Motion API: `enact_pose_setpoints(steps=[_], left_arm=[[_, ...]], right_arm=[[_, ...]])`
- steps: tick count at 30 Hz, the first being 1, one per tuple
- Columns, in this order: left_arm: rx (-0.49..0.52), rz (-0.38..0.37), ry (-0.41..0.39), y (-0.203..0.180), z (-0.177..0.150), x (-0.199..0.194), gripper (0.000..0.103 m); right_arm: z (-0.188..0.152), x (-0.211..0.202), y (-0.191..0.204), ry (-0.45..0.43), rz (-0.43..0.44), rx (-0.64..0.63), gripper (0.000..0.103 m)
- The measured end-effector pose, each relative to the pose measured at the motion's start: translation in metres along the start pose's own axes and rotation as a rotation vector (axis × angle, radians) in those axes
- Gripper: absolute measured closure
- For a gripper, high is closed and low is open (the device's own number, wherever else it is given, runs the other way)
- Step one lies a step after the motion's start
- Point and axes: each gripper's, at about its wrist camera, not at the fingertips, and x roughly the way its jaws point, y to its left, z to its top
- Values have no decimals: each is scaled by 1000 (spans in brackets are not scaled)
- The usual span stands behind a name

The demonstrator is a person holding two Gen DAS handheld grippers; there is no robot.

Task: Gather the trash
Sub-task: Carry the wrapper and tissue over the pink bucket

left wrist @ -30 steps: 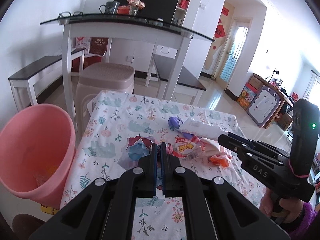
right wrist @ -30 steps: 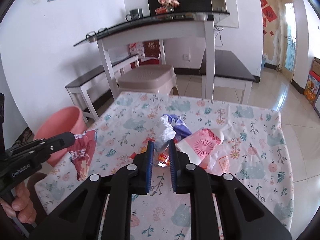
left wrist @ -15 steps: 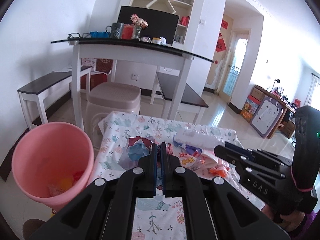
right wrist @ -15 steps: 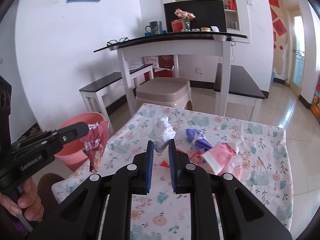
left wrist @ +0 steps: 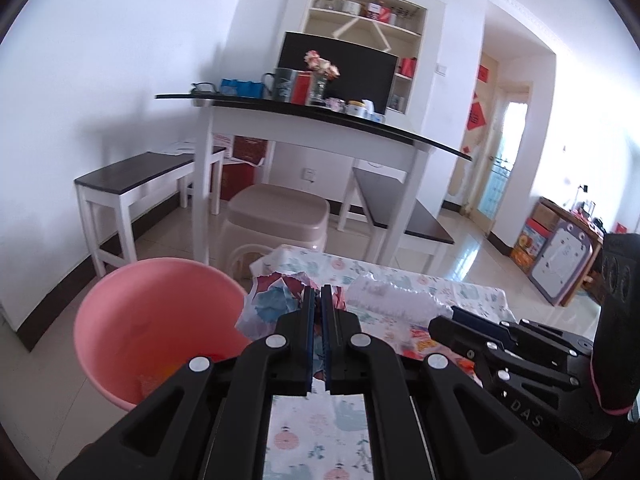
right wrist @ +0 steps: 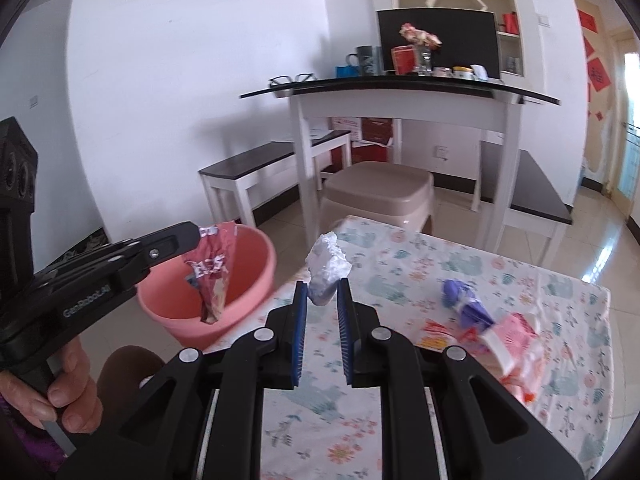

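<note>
There are two black grippers, and each one holds one piece of trash. There is one round pink plastic bucket (right wrist: 240, 280) on the floor, just beside the left edge of the low table with the flowery cloth (right wrist: 400, 276).

The left gripper (right wrist: 198, 234) has its two fingers squeezed tight on a crinkled red and white snack wrapper (right wrist: 212, 276). The wrapper is long and thin. It hangs straight down from the fingertips, with its long side going up and down. In the right wrist view its bottom end shows in front of the open mouth of the bucket. It looks shiny and wrinkled, with white letters on the red. In the left wrist view the same wrapper (left wrist: 280, 296) bunches up around the closed fingers, showing red, white and light blue patches.

The right gripper (right wrist: 322, 292) has its blue-padded fingers close together, pinching a scrunched-up white tissue ball (right wrist: 328, 268). The pads press on its lower part, and most of the lump sticks up above the fingertips. It is white, bumpy and a bit taller than wide. It is up in the air above the near left corner of the table.

More trash lies on the cloth at the right: one purple and white crumpled wrapper (right wrist: 464, 304) and one pink and white packet (right wrist: 514, 336), touching each other, with small red and orange bits beside them.

A hand (right wrist: 60, 396) grips the left gripper's handle.
</note>
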Motion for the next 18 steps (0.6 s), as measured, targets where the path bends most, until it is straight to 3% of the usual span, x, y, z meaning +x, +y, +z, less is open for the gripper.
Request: enact_pose_setpoints(steps=[18], left_arm=[[-105, 147, 6, 84, -11, -3, 100]], right_arm=[[7, 62, 80, 88, 152, -106, 88]])
